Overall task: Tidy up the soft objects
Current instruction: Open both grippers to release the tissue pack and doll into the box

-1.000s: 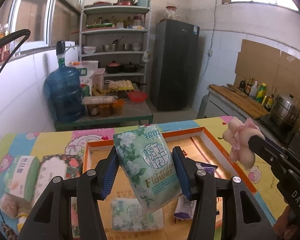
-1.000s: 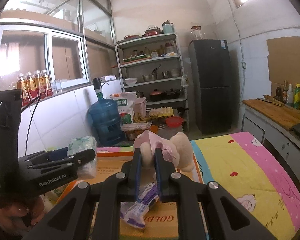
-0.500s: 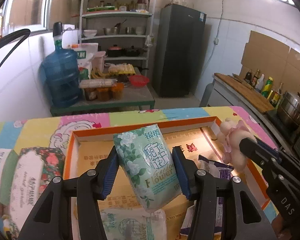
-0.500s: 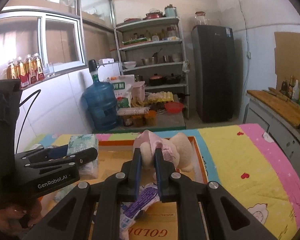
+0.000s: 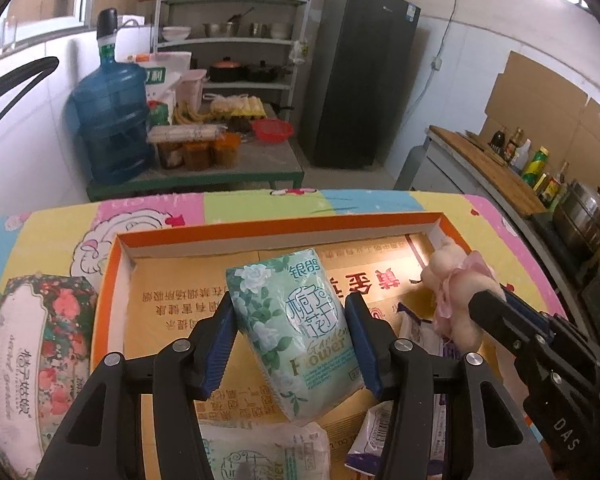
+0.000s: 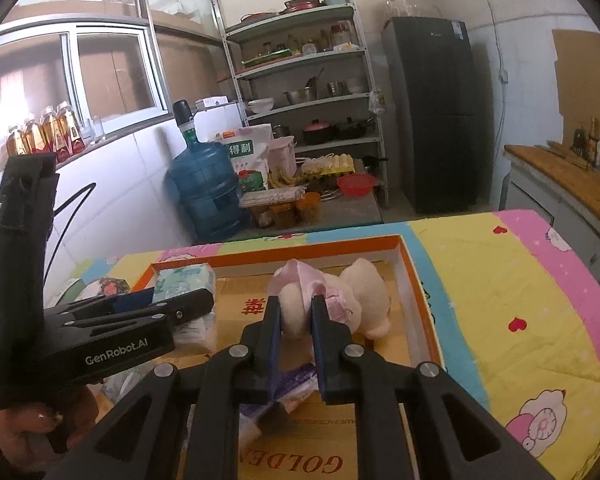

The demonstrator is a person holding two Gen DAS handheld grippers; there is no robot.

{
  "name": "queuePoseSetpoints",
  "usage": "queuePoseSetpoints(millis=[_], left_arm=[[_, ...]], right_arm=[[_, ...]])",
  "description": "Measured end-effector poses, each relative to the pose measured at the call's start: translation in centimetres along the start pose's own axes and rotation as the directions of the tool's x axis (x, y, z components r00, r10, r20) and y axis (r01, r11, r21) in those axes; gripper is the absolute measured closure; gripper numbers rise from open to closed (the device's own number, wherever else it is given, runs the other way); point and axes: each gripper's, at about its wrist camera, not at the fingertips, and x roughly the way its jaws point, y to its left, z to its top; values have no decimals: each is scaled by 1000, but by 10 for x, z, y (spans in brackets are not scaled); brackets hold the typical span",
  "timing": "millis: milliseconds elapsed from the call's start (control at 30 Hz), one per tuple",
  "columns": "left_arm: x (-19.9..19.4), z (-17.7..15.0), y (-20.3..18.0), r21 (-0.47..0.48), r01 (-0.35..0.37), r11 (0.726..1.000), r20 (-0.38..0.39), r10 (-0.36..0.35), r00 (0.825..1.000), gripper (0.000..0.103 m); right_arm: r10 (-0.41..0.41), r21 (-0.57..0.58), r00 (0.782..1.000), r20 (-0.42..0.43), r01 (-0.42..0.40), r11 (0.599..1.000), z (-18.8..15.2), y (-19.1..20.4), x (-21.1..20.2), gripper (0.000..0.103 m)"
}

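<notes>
Between left hand-held gripper (image 5: 290, 336) fingers: tissue pack (image 5: 296, 332)

Your tissue pack (image 5: 260, 456) runs off the bottom edge — its print is blurred. The purple packet (image 6: 288, 392) hides behind your right gripper's fingers (image 6: 274, 344).

Bright daylight from windows (image 6: 112, 76), blown out upper right. Heavy fisheye bending, dark vignetted corners. Slightly soft focus throughout.
</notes>
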Motion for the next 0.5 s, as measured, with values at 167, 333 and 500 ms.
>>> queuePoseSetpoints(millis=[167, 333, 500], left_arm=[[1, -1, -1, 2, 8, 1000, -6, -8, 1000, 44], [-5, -1, -1, 8, -6, 1000, 28, 5, 1000, 30], [-14, 0, 2, -7, -11, 1000, 59, 11, 998, 29]], right_arm=[[5, 12, 1000, -5, -5, 1000, -1, -1, 1, 84], [4, 19, 1000, -4, -4, 1000, -2, -1, 1, 79], [4, 22, 1000, -1, -4, 1000, -2, -2, 0, 72]])
